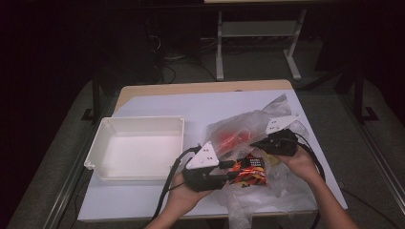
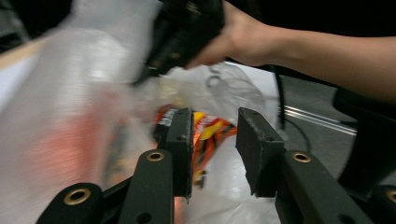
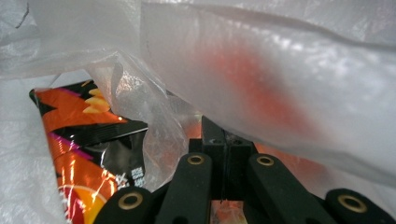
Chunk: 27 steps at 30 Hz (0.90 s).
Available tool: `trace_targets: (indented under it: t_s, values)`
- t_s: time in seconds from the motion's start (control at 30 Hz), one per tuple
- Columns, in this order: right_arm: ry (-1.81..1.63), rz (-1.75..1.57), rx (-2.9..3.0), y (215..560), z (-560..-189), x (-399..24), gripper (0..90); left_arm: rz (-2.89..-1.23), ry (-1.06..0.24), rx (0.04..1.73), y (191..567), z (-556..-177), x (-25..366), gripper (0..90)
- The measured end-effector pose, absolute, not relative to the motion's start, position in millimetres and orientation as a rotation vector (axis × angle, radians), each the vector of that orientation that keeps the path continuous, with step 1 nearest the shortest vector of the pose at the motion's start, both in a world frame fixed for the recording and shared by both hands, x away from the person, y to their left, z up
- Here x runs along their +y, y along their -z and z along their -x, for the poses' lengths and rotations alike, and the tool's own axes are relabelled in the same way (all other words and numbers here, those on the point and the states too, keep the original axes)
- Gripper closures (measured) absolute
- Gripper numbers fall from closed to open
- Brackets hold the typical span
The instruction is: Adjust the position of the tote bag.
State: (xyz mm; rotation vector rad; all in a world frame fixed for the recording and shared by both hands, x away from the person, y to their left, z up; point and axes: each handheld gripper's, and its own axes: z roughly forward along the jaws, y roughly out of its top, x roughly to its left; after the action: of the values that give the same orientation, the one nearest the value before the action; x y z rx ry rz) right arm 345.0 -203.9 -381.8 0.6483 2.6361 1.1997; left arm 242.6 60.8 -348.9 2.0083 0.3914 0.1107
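Observation:
A clear plastic bag (image 1: 239, 129) lies crumpled at the table's right front, with something red showing through it. An orange and black snack pack (image 1: 250, 172) sits at its mouth. My left gripper (image 1: 234, 168) points at that pack from the left. In the left gripper view this gripper (image 2: 215, 135) is open, and the snack pack (image 2: 210, 128) shows just beyond the gap. My right gripper (image 1: 255, 143) reaches into the bag from the right. Its jaws (image 3: 226, 135) are pressed together with the bag's film (image 3: 280, 56) pinched at the tips, and the snack pack (image 3: 79, 140) lies to their left.
An empty white tray (image 1: 138, 119) stands on the left half of the white-covered table (image 1: 191, 102). Cables trail from both grippers toward the front edge. Behind the table is a dark floor with a desk frame (image 1: 219, 47).

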Motion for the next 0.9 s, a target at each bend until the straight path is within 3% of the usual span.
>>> trace_targets:
  t_s: [0.27,0.5,0.9]
  values:
    - [-1.205,-0.658,2.628,384,-357,-192,89.7,-2.08,-0.063,0.395,377,-252,44,65.6]
    - [-1.189,-0.689,2.628,388,-364,-193,89.7,-2.112,-0.099,0.46,393,-259,59,59.9]
    - [-1.159,-0.71,2.622,390,-367,-197,89.6,-2.197,-0.186,0.497,406,-259,74,58.8]
